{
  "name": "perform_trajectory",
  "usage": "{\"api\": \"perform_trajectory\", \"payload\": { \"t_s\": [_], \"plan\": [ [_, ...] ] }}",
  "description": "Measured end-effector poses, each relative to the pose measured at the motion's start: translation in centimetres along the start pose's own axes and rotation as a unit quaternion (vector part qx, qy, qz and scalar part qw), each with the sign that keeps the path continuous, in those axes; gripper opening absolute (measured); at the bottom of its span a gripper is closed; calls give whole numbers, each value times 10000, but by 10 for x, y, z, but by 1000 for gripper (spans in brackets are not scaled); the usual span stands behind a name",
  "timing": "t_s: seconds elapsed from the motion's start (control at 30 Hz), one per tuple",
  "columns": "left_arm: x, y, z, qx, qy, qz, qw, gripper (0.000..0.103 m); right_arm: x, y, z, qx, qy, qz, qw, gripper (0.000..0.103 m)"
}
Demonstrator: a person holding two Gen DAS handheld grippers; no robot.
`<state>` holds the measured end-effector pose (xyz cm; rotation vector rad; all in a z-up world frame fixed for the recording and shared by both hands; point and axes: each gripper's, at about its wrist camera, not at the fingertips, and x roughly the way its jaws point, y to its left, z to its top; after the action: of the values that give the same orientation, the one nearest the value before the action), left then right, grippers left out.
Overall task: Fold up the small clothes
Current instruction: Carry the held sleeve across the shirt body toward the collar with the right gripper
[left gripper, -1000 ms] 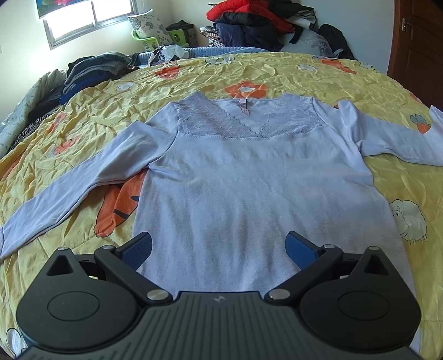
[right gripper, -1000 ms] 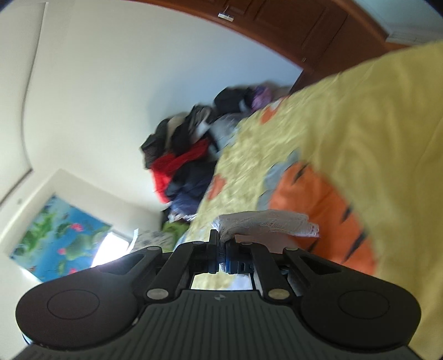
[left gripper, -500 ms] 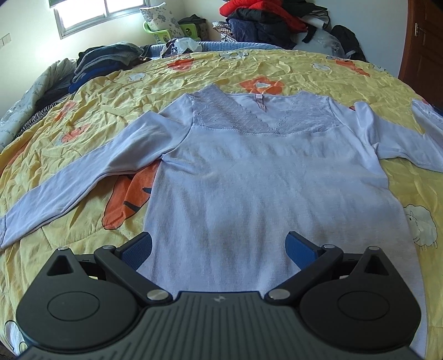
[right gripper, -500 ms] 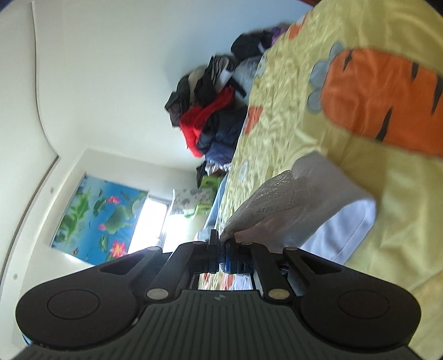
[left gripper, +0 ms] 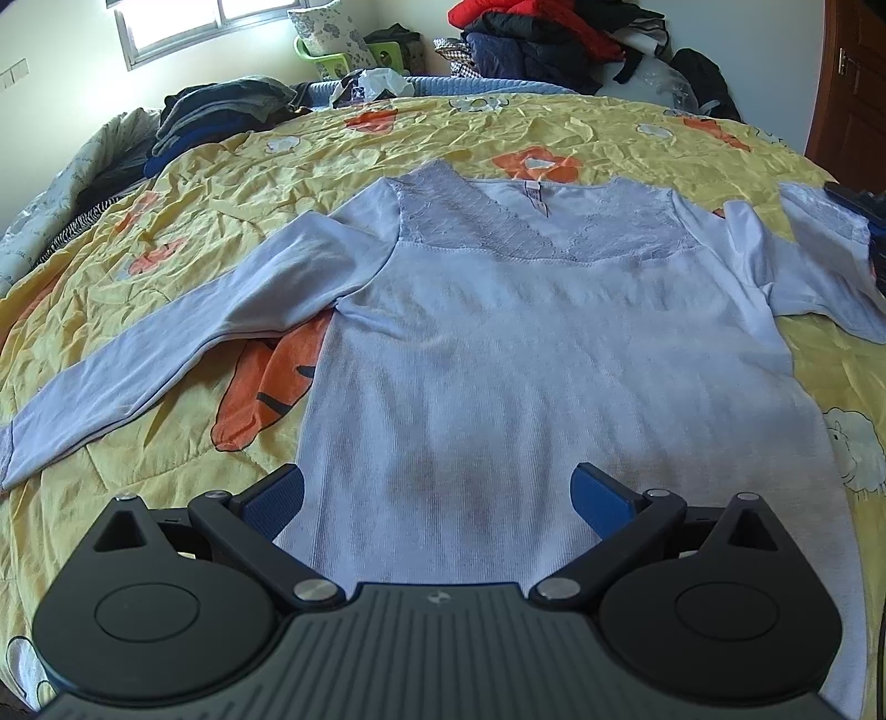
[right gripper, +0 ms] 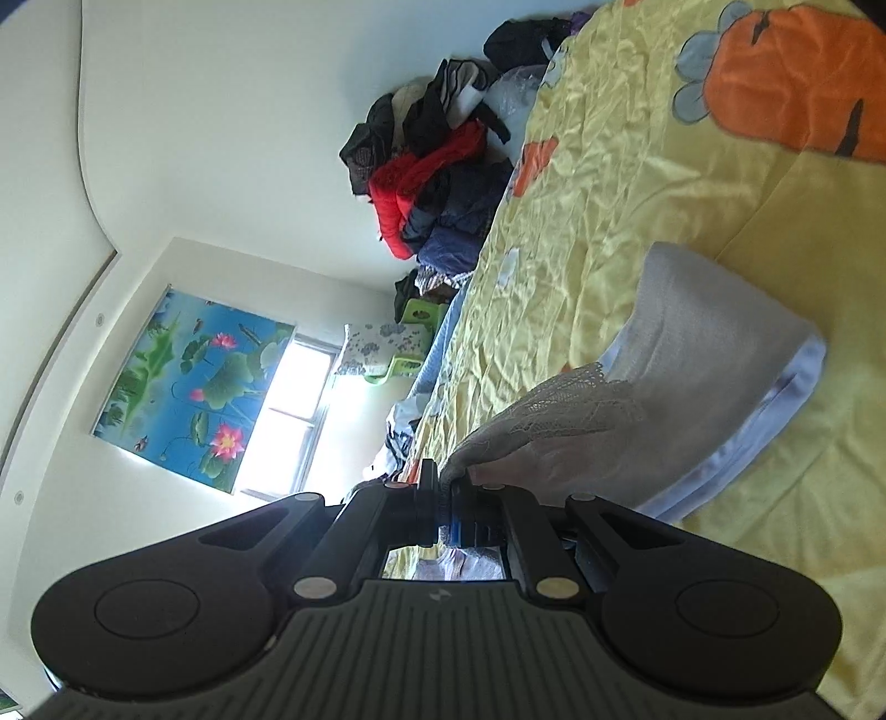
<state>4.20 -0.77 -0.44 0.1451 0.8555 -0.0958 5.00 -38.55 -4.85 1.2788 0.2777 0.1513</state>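
A pale lilac long-sleeved top [left gripper: 542, 360] with a lace yoke lies flat, front up, on the yellow quilt [left gripper: 166, 232]. Its left sleeve [left gripper: 166, 343] stretches out to the left. My left gripper [left gripper: 437, 490] is open, low over the hem, with nothing between its blue pads. My right gripper [right gripper: 446, 507] is shut on the lace cuff of the right sleeve [right gripper: 681, 382], lifted and folding back toward the body. In the left wrist view that cuff [left gripper: 825, 216] and the right gripper's tip [left gripper: 864, 205] show at the far right edge.
Dark folded clothes [left gripper: 221, 111] lie at the bed's far left. A pile of red and dark jackets [left gripper: 559, 39] sits behind the bed. A wooden door [left gripper: 853, 83] stands at the right. A window [right gripper: 299, 410] and a lotus picture [right gripper: 188, 387] are on the far wall.
My right gripper has carried the sleeve cuff further inward, so the sleeve now arches and doubles over. The left gripper has moved slightly closer over the hem, still open.
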Motion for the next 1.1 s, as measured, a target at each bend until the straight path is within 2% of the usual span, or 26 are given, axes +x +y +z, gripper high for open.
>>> {"api": "perform_trajectory", "payload": {
  "t_s": [0.27, 0.53, 1.1],
  "plan": [
    [1, 7, -2, -54, 9, 19, 10000, 103, 26, 18, -23, -17, 345, 100, 9994, 10],
    [3, 13, -3, -114, 24, 40, 9999, 103, 36, 25, -39, 18, 521, 74, 9986, 10],
    [5, 17, -5, -89, -13, 54, 9999, 103, 47, 17, -65, 160, 785, -76, 9968, 10]
  ]
}}
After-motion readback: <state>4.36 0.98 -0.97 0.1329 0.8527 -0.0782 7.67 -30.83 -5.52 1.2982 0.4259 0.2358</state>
